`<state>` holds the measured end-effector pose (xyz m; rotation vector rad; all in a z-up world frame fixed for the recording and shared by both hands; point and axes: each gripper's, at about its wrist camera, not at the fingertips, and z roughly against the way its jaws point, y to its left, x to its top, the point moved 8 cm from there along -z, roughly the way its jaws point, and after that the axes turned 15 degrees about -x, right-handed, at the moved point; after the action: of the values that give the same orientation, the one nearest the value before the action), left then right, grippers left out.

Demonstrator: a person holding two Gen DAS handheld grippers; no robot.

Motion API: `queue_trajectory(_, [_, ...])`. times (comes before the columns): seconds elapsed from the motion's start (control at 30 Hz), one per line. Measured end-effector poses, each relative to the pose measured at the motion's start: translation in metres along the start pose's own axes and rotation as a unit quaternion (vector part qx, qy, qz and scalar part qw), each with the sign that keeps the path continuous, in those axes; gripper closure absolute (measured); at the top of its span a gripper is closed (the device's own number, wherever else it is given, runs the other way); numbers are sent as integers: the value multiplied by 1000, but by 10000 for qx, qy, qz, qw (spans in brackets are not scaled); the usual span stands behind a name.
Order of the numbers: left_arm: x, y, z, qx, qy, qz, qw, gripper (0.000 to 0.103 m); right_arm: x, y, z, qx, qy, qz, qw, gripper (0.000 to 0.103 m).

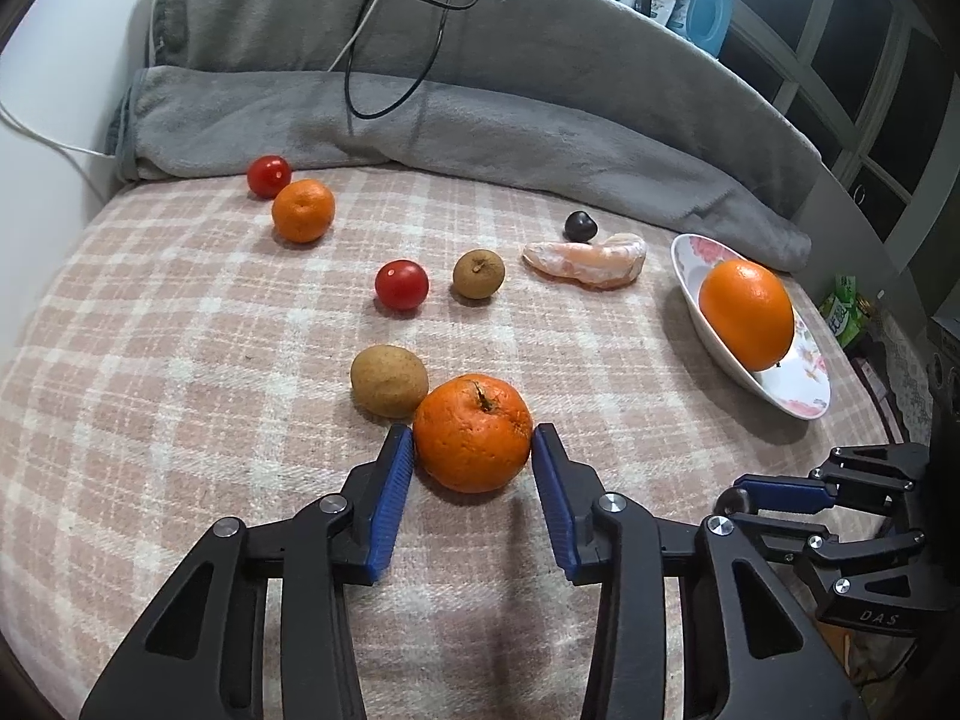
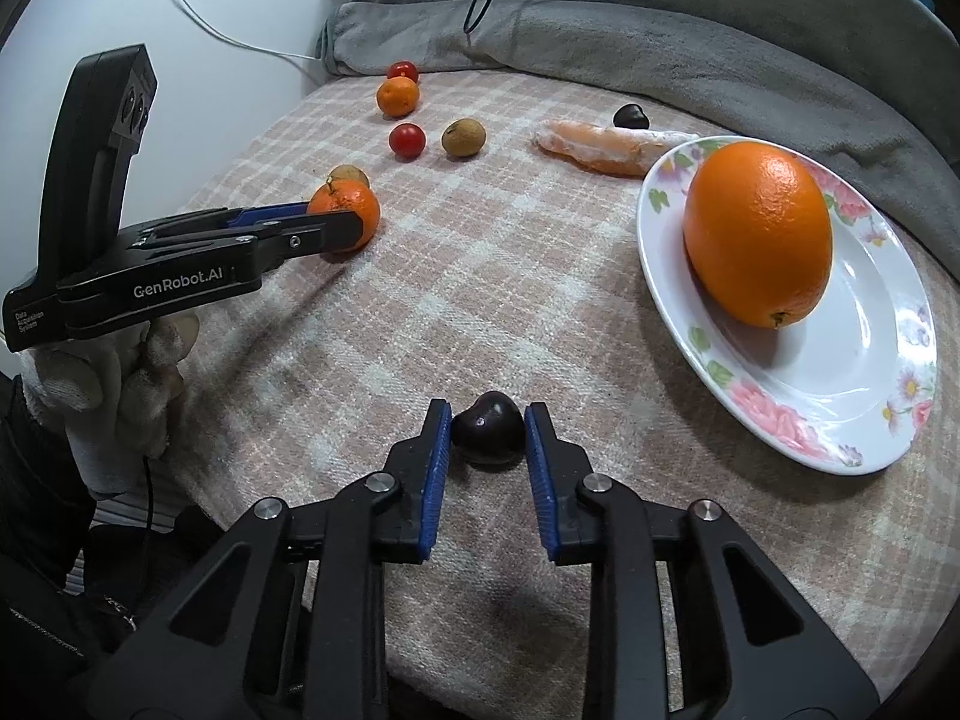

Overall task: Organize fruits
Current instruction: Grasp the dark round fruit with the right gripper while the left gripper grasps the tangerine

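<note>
My left gripper (image 1: 473, 441) has its blue pads against both sides of a stemmed mandarin (image 1: 473, 432) that rests on the checked cloth; it also shows in the right wrist view (image 2: 345, 213). My right gripper (image 2: 487, 426) has its pads against a dark cherry (image 2: 487, 429) that lies on the cloth. A large orange (image 2: 757, 233) lies on the flowered white plate (image 2: 840, 384) at the right. Loose on the cloth are a brown kiwi (image 1: 389, 381), two cherry tomatoes (image 1: 401, 284) (image 1: 269, 176), a small mandarin (image 1: 303, 210), a longan (image 1: 478, 274), peeled mandarin segments (image 1: 591, 261) and another dark cherry (image 1: 580, 226).
A folded grey blanket (image 1: 480, 120) lies along the back of the cloth, with black and white cables (image 1: 384, 30) over it. A white wall stands at the left. The cloth's edge drops off at the right behind the plate (image 1: 780, 384).
</note>
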<state>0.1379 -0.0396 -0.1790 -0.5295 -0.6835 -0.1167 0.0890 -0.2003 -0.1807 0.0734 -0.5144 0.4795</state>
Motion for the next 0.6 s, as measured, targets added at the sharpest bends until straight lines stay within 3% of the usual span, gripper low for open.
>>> queue_trajectory(0.33, [0, -2, 5, -66, -122, 16, 9999, 66, 2, -1, 5, 2, -57, -118, 9999, 78])
queue_trajectory(0.6, [5, -13, 13, -149, -213, -31, 9997, 66, 5, -29, 22, -56, -205, -470, 9987, 78])
